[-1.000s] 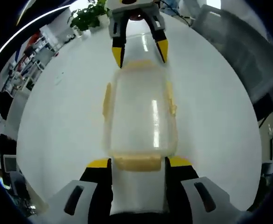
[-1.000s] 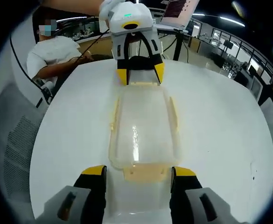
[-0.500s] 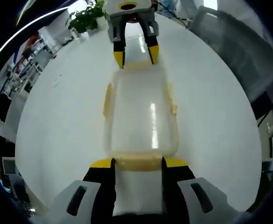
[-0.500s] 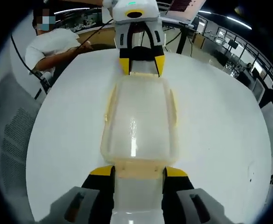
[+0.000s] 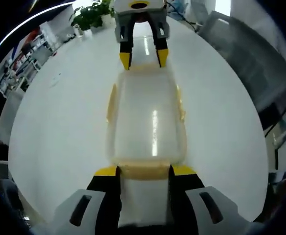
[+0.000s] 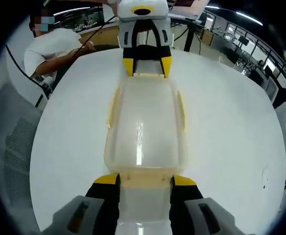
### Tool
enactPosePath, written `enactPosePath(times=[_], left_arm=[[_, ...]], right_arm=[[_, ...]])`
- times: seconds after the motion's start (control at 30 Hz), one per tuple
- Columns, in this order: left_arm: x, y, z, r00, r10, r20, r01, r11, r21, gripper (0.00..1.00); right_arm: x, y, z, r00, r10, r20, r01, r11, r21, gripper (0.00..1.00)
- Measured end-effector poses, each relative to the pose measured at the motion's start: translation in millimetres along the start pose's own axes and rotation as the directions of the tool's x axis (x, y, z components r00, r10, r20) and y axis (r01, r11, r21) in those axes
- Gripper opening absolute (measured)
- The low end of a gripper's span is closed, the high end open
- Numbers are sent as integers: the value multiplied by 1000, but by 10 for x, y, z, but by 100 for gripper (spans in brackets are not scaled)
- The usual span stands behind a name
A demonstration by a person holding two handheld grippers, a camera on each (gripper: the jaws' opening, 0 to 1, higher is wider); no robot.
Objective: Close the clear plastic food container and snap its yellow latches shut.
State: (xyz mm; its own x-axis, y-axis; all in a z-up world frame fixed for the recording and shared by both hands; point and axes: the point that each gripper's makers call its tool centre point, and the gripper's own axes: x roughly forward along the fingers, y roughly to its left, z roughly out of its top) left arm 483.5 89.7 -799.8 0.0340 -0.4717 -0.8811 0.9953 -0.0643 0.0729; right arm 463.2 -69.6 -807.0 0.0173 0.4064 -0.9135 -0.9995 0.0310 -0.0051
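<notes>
Now the left gripper (image 5: 144, 170) is clamped on a yellow latch (image 5: 143, 170) at one short end of the clear container (image 5: 146, 120), its two yellow-tipped jaws pressing the latch's sides. At the opposite short end the right gripper (image 6: 145, 179) is closed the same way on that end's latch (image 6: 145, 178), jaws tight against it. Each gripper faces the other along the length of the container: in the left gripper view the right one (image 5: 143, 58) comes in from the far end, and in the right gripper view the left one (image 6: 146, 64) does likewise. The container lies flat with its lid (image 6: 145, 125) on, near the middle of a round white table (image 5: 59, 127). More latches (image 5: 112, 103) run along its long sides. Beyond the table from the container sit a potted plant (image 5: 90, 15), a person in a white shirt (image 6: 50, 49) and a grey mesh chair (image 6: 13, 147).
</notes>
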Motion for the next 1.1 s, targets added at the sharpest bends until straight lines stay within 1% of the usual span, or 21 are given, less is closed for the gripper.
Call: enactPosePath(times=[0.1, 0.17, 0.2, 0.27, 0.4, 0.47, 0.5, 0.57, 0.6, 0.67, 0.83, 1.1], left_arm=[[14, -1, 6, 999, -32, 1, 32, 999, -8, 38], [31, 3, -1, 998, -61, -17, 60, 998, -33, 39], [34, 8, 1, 998, -61, -26, 62, 998, 14, 39], [32, -8, 3, 998, -60, -27, 60, 998, 0, 39], [21, -9, -19, 998, -57, 20, 58, 998, -12, 39], [21, -10, -9, 998, -57, 27, 58, 998, -15, 39], [26, -19, 5, 998, -58, 20, 58, 998, -12, 39], [37, -14, 10, 998, -52, -16, 52, 998, -26, 39], [42, -18, 7, 998, -49, -47, 47, 998, -32, 39], [44, -27, 21, 996, -48, -73, 46, 999, -28, 39], [34, -21, -3, 996, -47, -80, 45, 998, -35, 39], [40, -17, 0, 994, -46, -103, 42, 998, -36, 39]], right_arm=[[-4, -2, -8, 1000, 6, -9, -6, 1000, -2, 38], [-5, -5, -13, 1000, 11, -7, -11, 1000, -4, 38], [-6, -6, -17, 1000, 14, -6, -14, 1000, -8, 38], [-9, -4, -19, 1000, 18, -8, -18, 1000, -13, 37], [-6, -5, -17, 1000, 18, -12, -18, 1000, -11, 37], [-5, -3, -16, 1000, 17, -12, -17, 1000, -9, 38], [-6, -2, -14, 1000, 17, -10, -17, 1000, -5, 38], [-7, -9, -19, 1000, 22, -3, -22, 1000, -4, 38], [-10, -9, -19, 1000, 25, -1, -25, 1000, -3, 38], [-10, -4, -17, 1000, 29, -9, -29, 1000, -10, 38], [5, -11, -9, 999, 20, -50, -20, 1000, -11, 38], [-6, -16, -23, 999, 16, -41, -16, 1000, 13, 36]])
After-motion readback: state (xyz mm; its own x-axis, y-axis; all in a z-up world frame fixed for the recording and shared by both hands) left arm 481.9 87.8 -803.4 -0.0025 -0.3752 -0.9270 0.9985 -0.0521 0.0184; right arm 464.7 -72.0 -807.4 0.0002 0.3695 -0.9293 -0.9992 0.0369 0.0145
